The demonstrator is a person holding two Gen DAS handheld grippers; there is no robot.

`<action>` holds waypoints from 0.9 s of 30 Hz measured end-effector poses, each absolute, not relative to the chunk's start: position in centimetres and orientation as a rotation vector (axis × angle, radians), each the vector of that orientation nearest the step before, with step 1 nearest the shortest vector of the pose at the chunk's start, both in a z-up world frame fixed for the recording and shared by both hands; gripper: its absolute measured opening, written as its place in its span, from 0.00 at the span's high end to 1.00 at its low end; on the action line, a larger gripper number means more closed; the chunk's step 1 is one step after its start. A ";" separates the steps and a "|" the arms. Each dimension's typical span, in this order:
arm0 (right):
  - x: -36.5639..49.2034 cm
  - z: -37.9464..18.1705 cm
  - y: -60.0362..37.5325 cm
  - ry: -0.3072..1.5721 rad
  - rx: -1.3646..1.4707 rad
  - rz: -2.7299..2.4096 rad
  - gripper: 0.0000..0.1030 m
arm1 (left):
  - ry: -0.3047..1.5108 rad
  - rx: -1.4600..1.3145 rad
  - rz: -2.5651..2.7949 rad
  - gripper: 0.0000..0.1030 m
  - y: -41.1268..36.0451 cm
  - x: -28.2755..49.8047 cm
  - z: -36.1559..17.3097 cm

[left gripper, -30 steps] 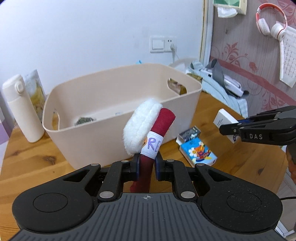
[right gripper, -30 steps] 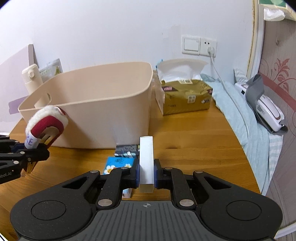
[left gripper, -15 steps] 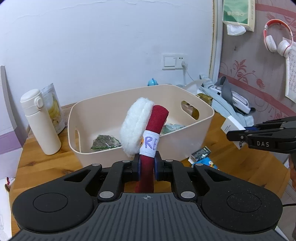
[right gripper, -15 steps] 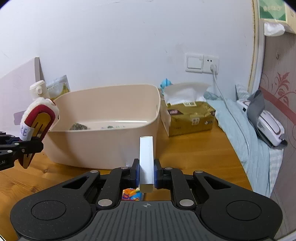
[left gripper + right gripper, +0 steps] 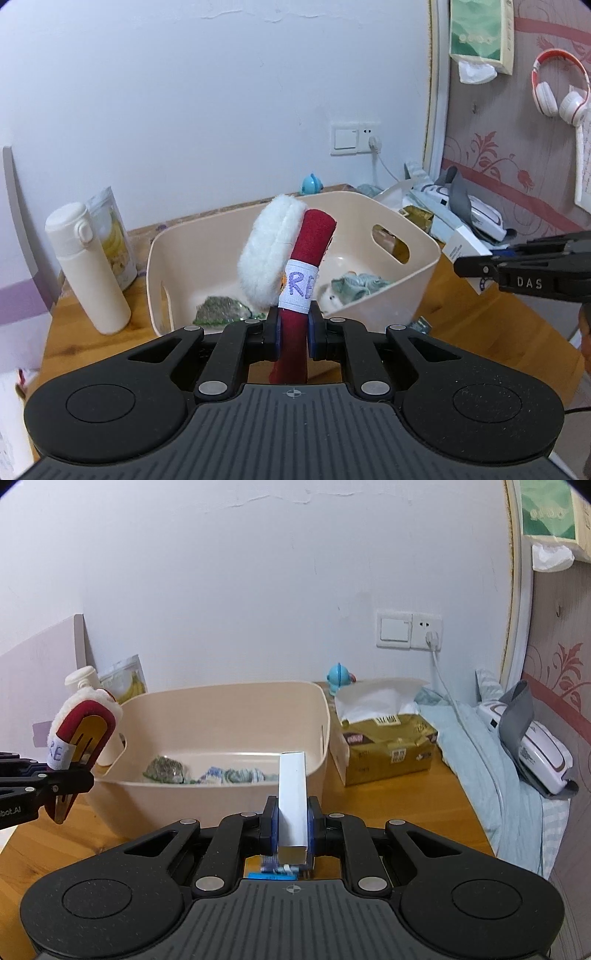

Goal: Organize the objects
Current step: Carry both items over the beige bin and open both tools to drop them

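Note:
My left gripper point(image 5: 293, 338) is shut on a red hair clip with white fluffy trim and a white label point(image 5: 295, 258), held upright in front of and above the beige plastic bin point(image 5: 421, 266). It also shows in the right wrist view point(image 5: 83, 734). My right gripper point(image 5: 291, 821) is shut on a small white box point(image 5: 291, 790), held above the table before the bin point(image 5: 236, 805). In the left wrist view the box point(image 5: 461, 251) shows at the right with the right gripper. The bin holds a green packet point(image 5: 164, 770) and crumpled blue-white cloth point(image 5: 229, 775).
A cream flask point(image 5: 88, 266) and a banana-print pouch point(image 5: 114, 243) stand left of the bin. A brown tissue pack point(image 5: 388, 746) and a blue toy point(image 5: 338, 677) lie right of it. A blue packet point(image 5: 273, 875) lies under my right gripper. Bedding and a white device point(image 5: 535, 753) lie at right.
Both grippers have risen with their objects, so the inside of the bin has come into view. The table items below have dropped out of sight.

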State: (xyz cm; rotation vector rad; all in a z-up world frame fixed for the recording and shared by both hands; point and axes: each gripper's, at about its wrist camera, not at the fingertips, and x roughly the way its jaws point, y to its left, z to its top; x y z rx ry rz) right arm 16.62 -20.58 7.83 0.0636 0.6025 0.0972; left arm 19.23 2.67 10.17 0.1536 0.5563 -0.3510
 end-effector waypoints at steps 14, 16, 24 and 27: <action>19.9 8.7 -19.7 0.575 0.057 0.115 0.85 | 0.555 0.172 -0.321 0.88 2.9 23.9 10.8; 20.5 8.7 -19.5 0.574 0.057 0.121 0.85 | 0.559 0.168 -0.316 0.88 2.9 24.6 10.7; 22.4 8.6 -18.3 0.578 0.040 0.147 0.85 | 0.584 0.148 -0.297 0.88 3.1 27.1 9.6; 23.2 8.2 -17.8 0.587 0.032 0.156 0.85 | 0.599 0.153 -0.296 0.88 2.8 27.6 9.0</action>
